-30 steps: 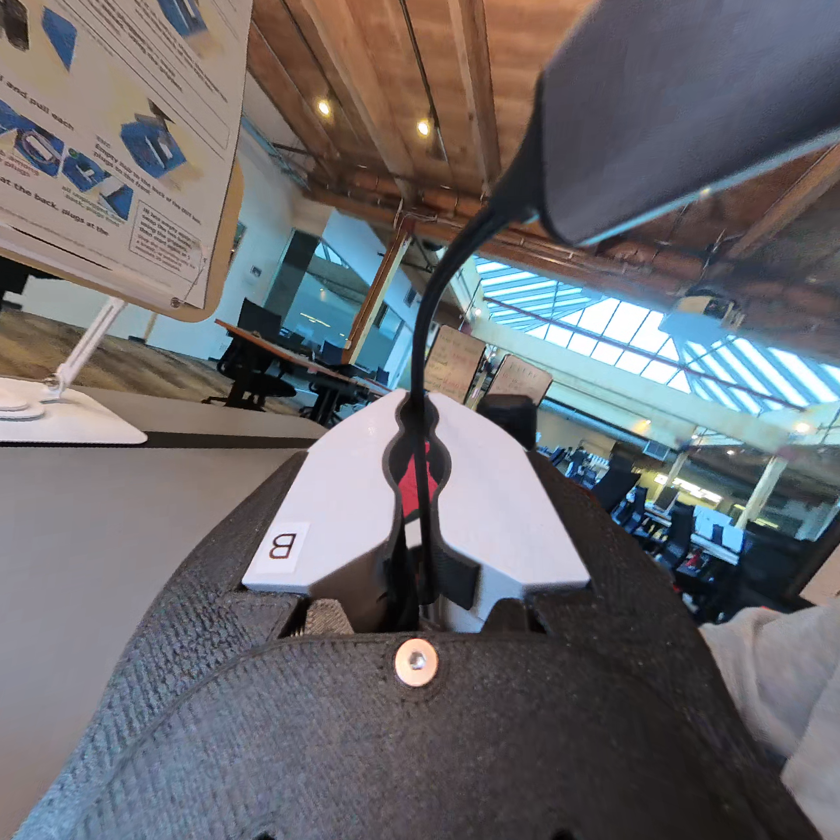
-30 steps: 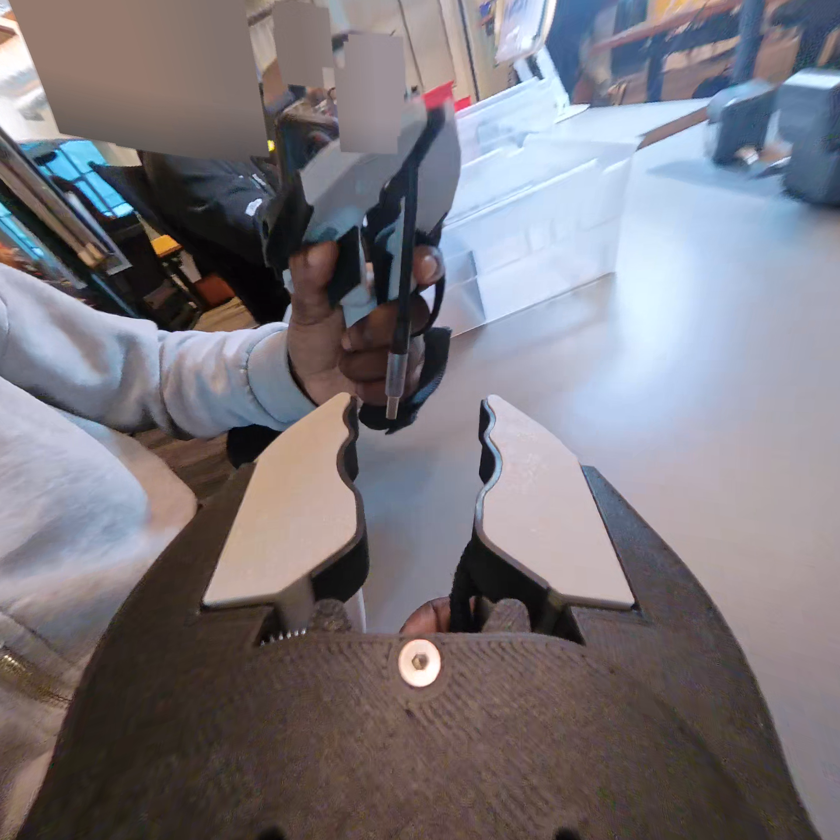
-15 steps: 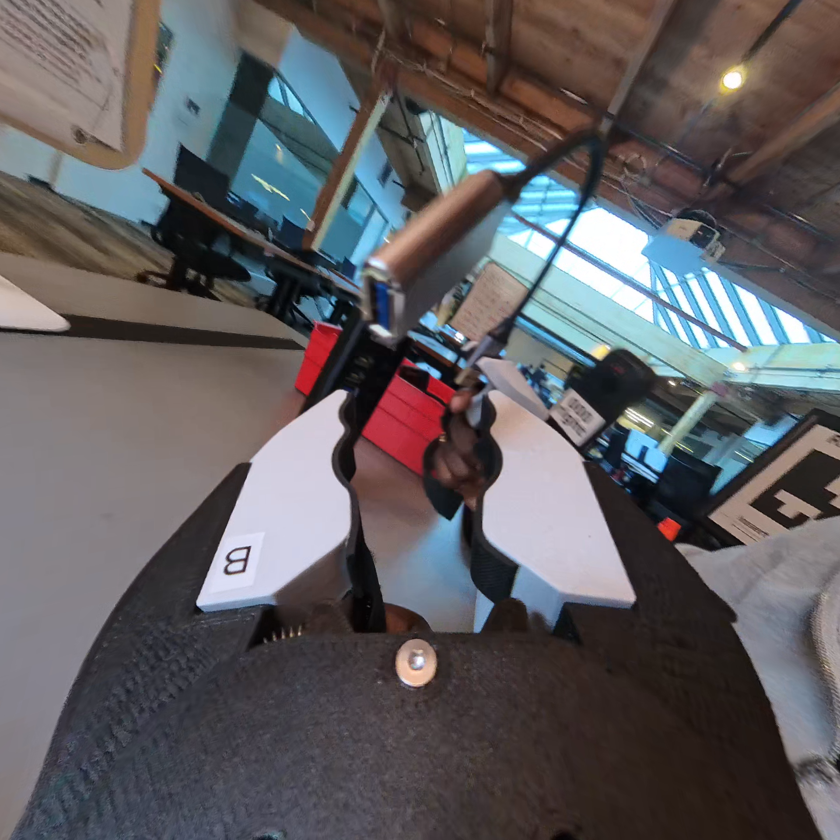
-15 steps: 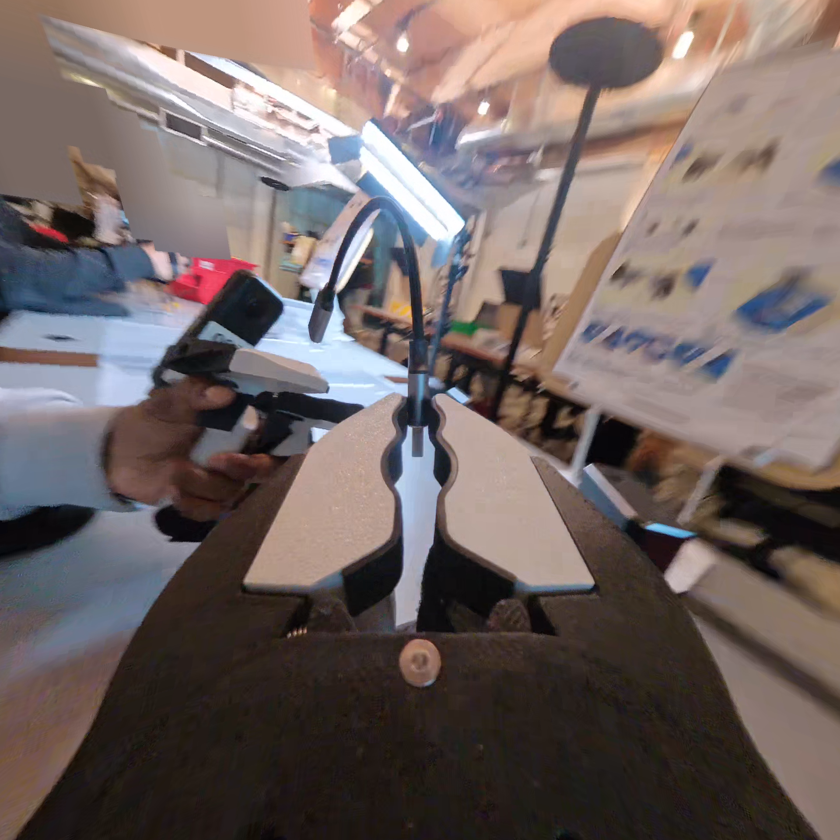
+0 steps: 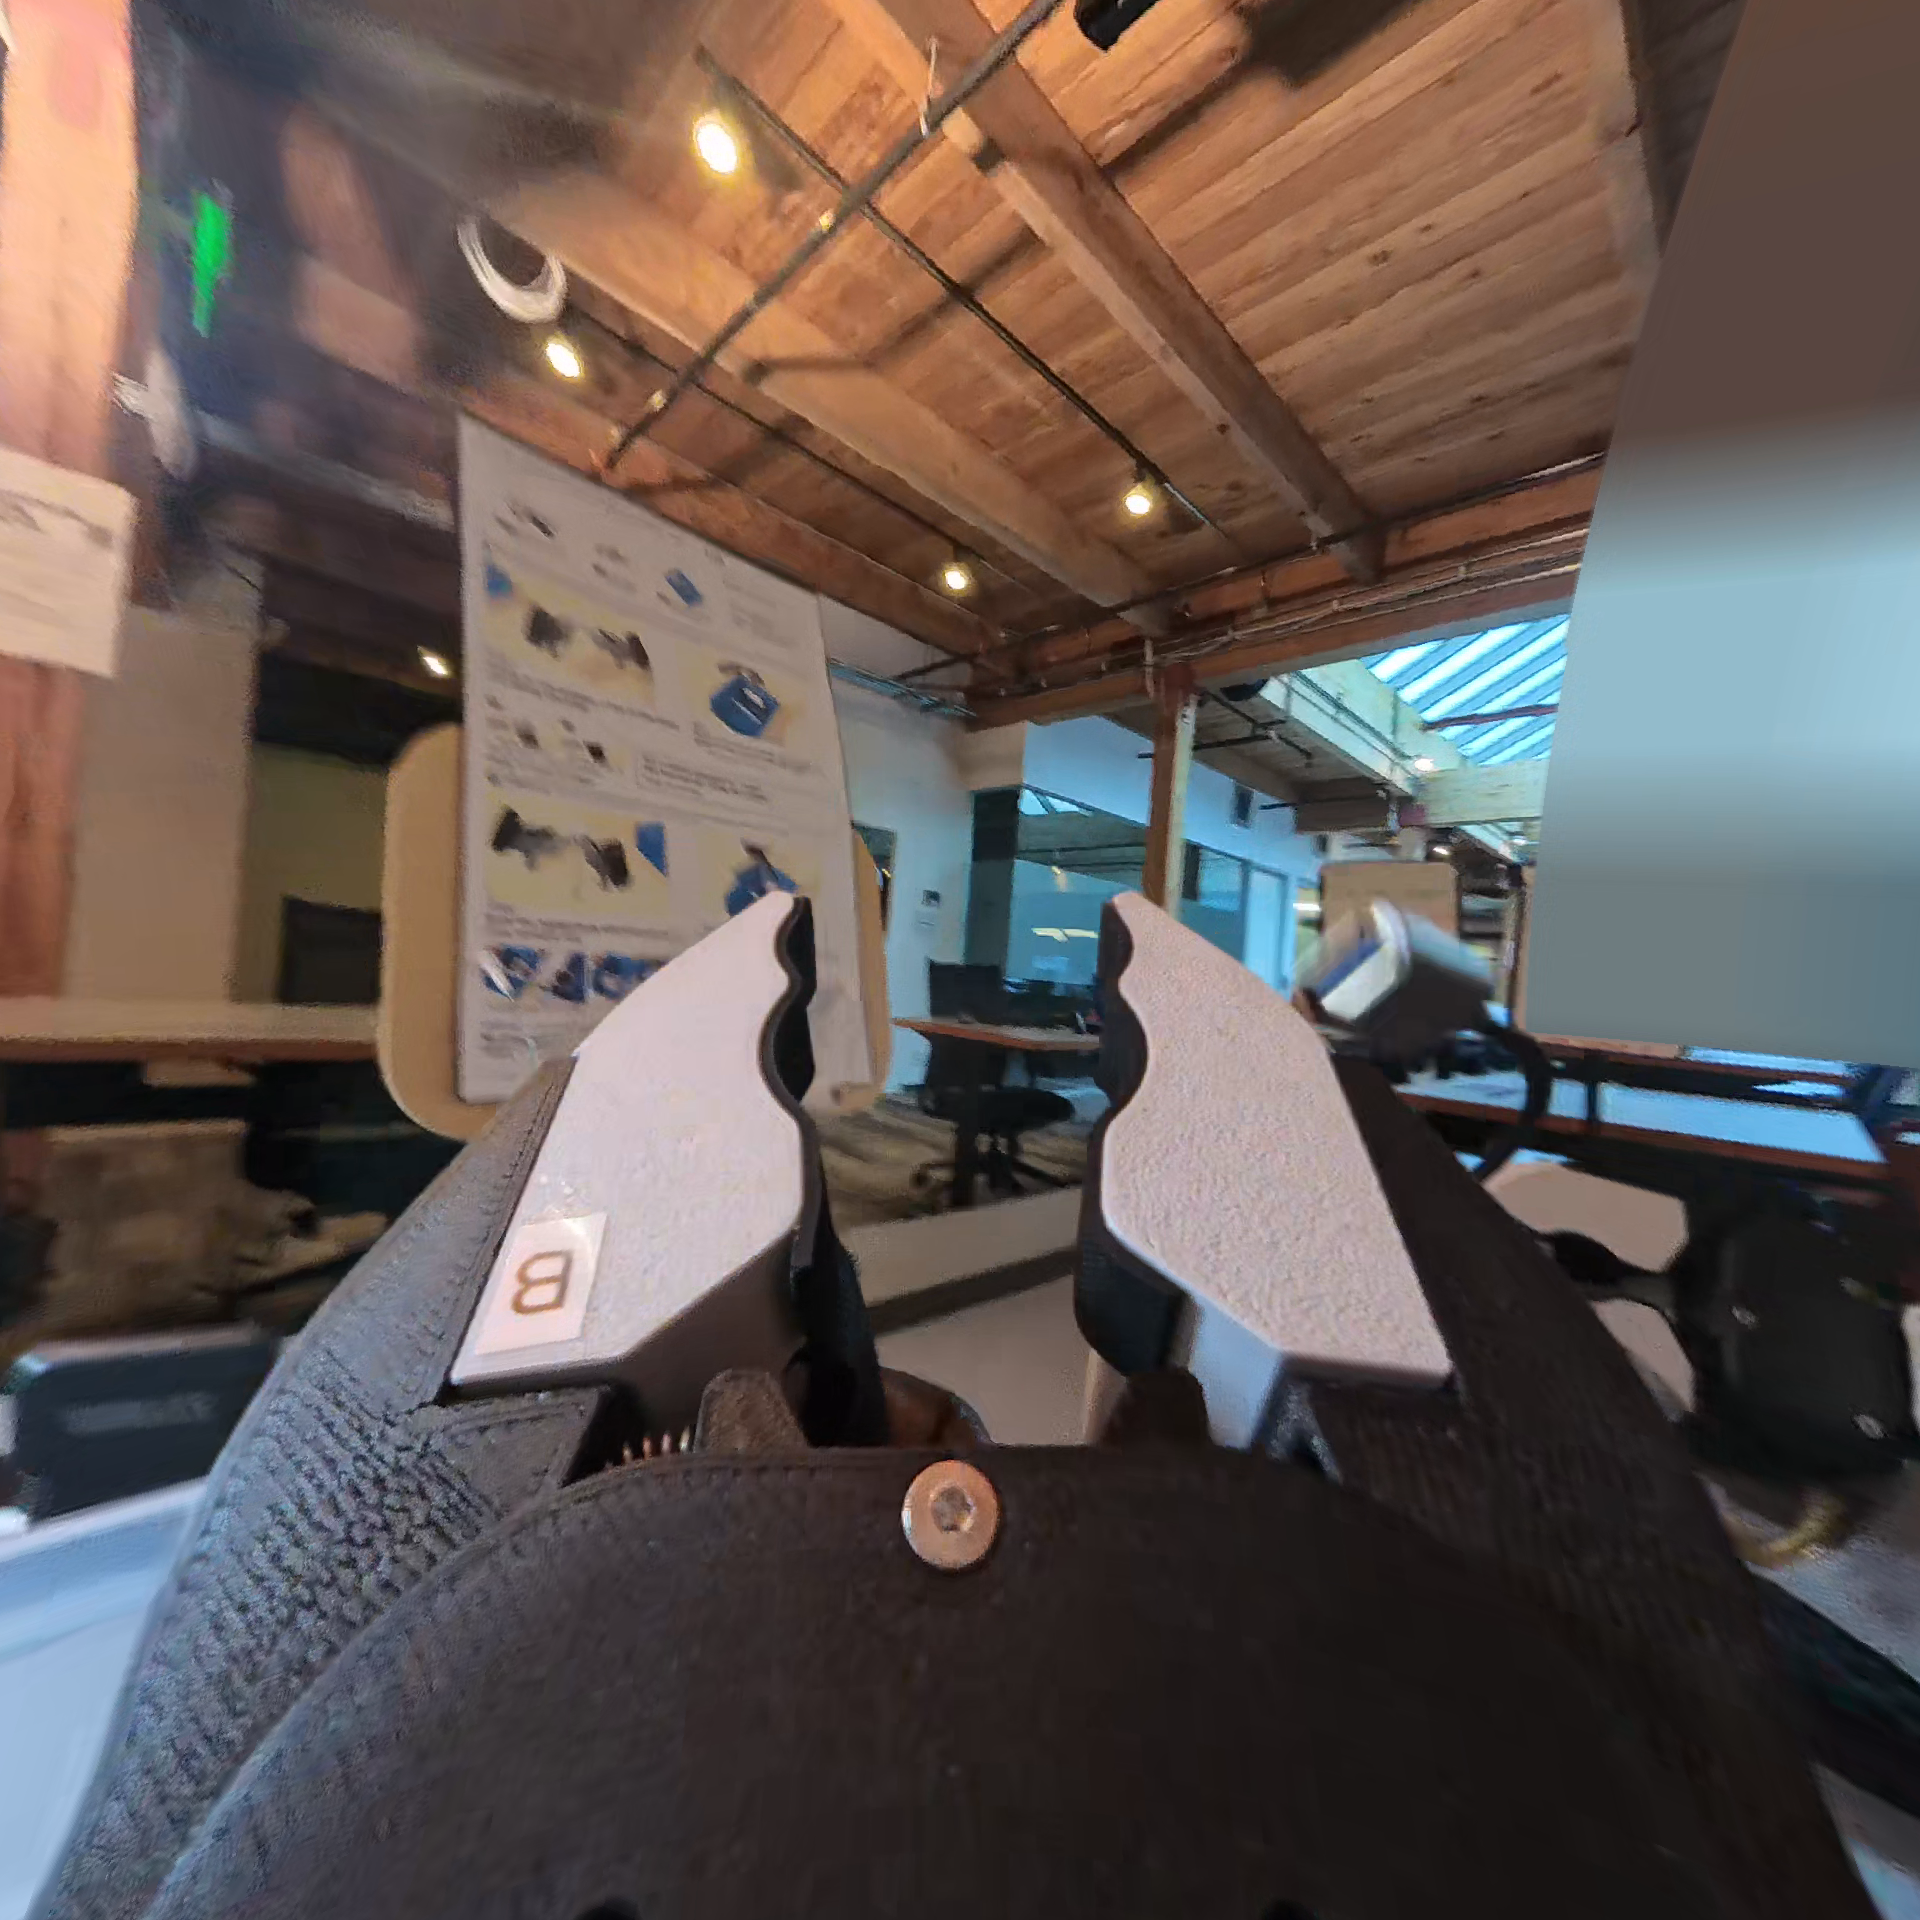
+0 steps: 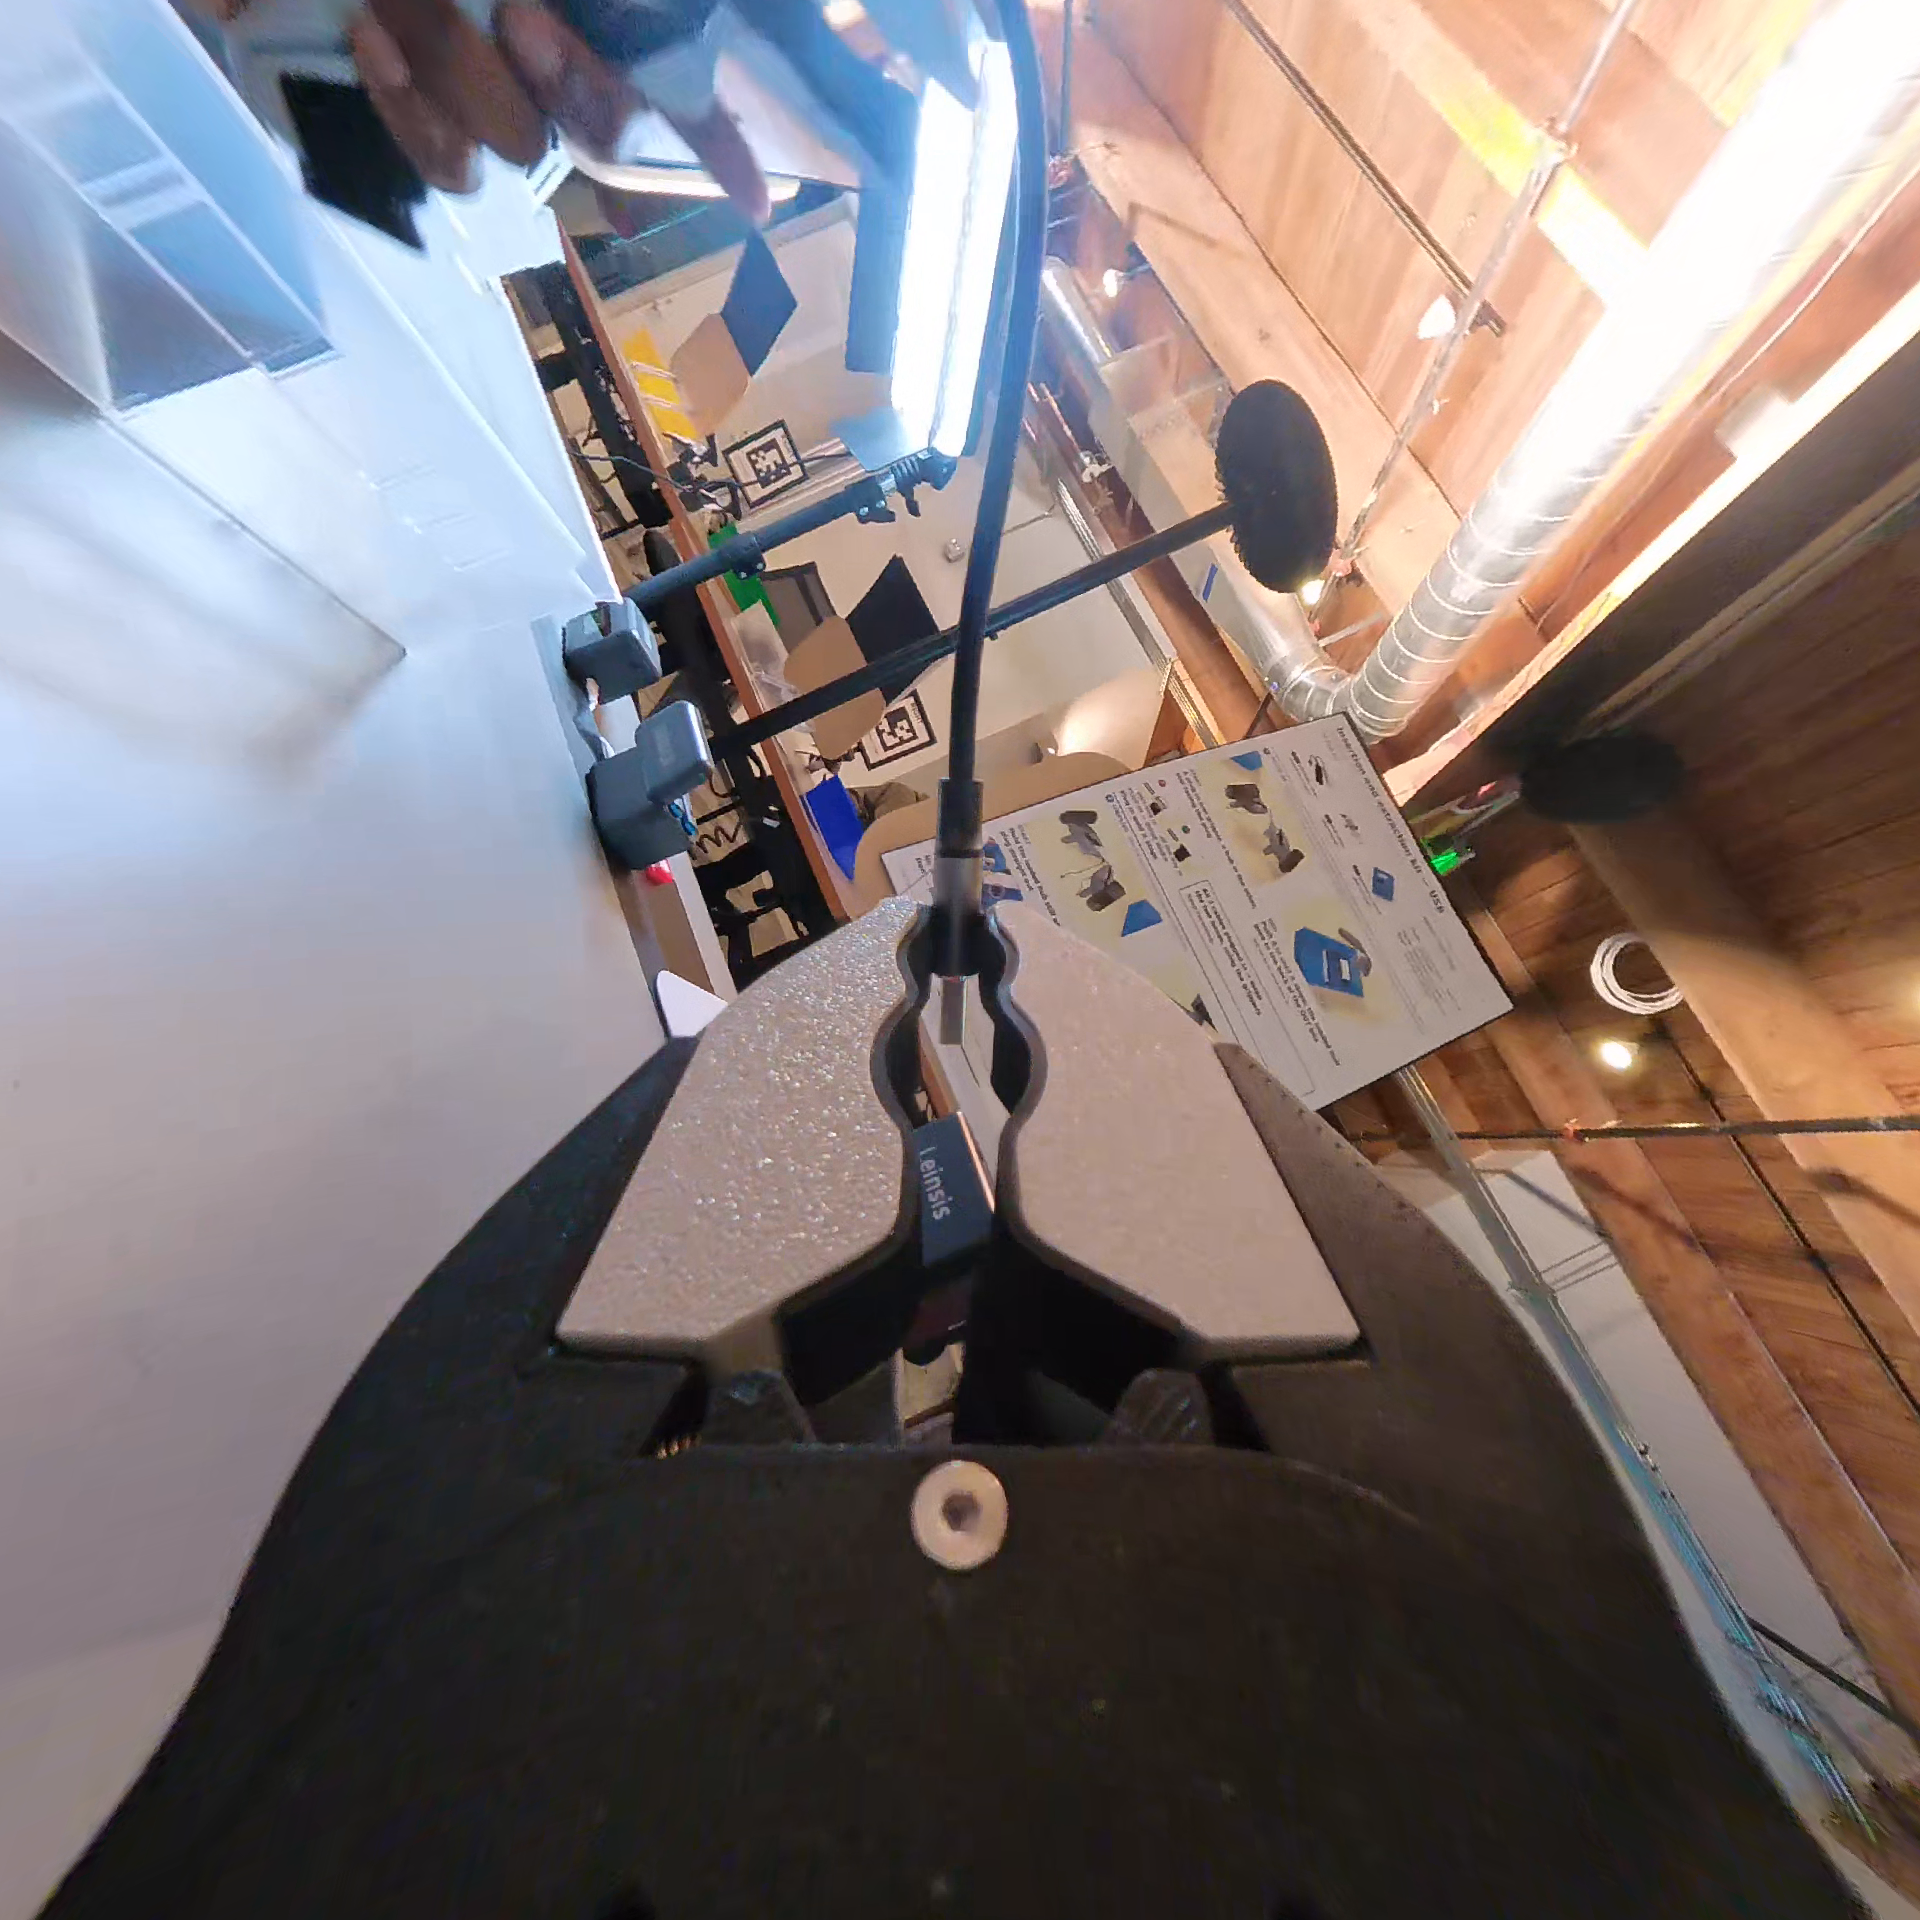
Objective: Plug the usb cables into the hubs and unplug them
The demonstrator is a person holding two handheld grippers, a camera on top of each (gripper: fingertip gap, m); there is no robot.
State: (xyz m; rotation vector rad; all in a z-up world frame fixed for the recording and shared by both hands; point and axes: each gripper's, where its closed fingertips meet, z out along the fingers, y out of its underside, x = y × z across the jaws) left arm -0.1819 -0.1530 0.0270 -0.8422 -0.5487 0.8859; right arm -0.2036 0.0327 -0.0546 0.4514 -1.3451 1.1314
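Note:
My right gripper [image 6: 956,914] is shut on the metal plug [image 6: 954,940] of a black USB cable [image 6: 987,468]. The cable rises from my fingertips and curves out of the top of the right wrist view. My left gripper [image 5: 954,920] is open and empty, held above the table. In the left wrist view, a grey hub [image 5: 1397,982] with a blue port hangs in the air just right of my right finger, its black cable [image 5: 1527,1101] looping down. Two more grey hubs [image 6: 649,774] stand at the table's far edge.
A poster board [image 5: 644,790] on a stand rises behind the white table [image 6: 260,1039]. Clear plastic bins [image 6: 156,291] sit at one end. A person's hand [image 6: 540,94] shows, blurred, above them. A dark, blurred device [image 5: 1787,1330] sits low on the right.
My left gripper let go of the black cable and opened wide. My right gripper closed on the cable's plug and still holds it. Both views have swung, and the right one has rolled sideways.

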